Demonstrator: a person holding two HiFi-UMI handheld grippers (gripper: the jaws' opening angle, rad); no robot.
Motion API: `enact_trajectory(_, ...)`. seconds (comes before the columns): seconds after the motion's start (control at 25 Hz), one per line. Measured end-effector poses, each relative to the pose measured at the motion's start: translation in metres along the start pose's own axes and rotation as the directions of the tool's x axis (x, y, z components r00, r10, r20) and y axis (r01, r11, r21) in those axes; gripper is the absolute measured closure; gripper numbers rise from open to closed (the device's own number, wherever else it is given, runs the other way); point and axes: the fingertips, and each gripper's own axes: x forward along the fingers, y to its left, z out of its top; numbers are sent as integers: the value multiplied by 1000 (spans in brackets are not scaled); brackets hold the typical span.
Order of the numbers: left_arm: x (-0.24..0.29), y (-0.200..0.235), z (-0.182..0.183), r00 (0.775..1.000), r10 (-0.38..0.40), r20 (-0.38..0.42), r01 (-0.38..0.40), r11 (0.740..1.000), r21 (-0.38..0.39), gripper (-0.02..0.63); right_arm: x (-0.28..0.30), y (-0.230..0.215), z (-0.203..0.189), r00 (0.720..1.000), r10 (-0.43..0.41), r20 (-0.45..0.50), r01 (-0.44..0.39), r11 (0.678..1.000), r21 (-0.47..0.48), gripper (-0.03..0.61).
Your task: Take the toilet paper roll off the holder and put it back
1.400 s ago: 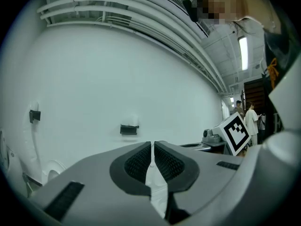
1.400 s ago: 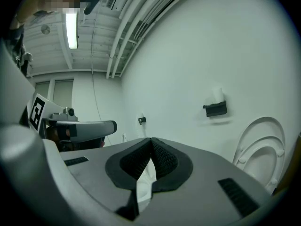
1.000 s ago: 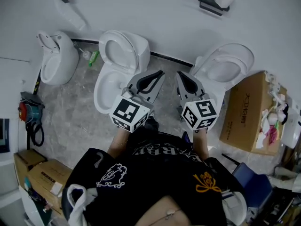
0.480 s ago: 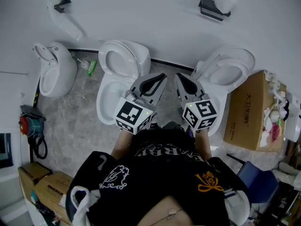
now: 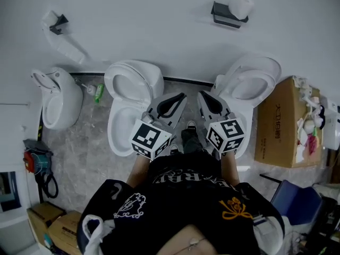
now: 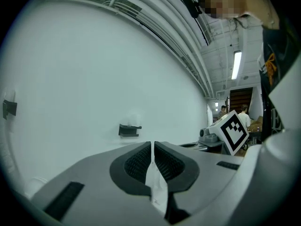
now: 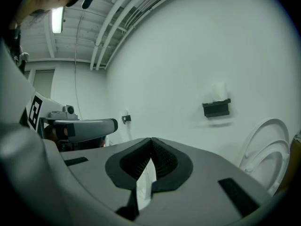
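Note:
A white toilet paper roll (image 5: 240, 5) sits on a dark wall holder (image 5: 227, 15) high on the white wall, far from both grippers. In the left gripper view the roll (image 6: 133, 120) rests on the holder (image 6: 129, 130) straight ahead; in the right gripper view the roll (image 7: 219, 92) and holder (image 7: 216, 108) show to the right. My left gripper (image 5: 181, 96) and right gripper (image 5: 203, 95) are held side by side in front of the person's chest, pointing at the wall. Both are shut with nothing between the jaws.
Two open toilets stand under the wall, one at the left (image 5: 132, 94) and one at the right (image 5: 249, 84), with a third fixture (image 5: 56, 97) further left. A second holder (image 5: 56, 23) trails loose paper. A cardboard box (image 5: 281, 124) stands at the right.
The head view has shifted: the wall holders and toilets sit a little lower and further left in the picture. Both grippers stay shut and close together before the chest.

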Motion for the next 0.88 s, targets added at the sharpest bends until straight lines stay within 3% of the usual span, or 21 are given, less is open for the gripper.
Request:
enact_trajectory(0.44, 74, 36, 5, 1000, 2, -16, -2, 1000, 21, 580, 44, -78, 21, 999, -19, 29, 18, 1000, 21, 566)
enact_trajectory(0.88, 181, 79, 33, 1000, -11, -5, 12, 998, 55, 580, 89, -190, 74, 994, -73, 76, 73, 997, 5, 566)
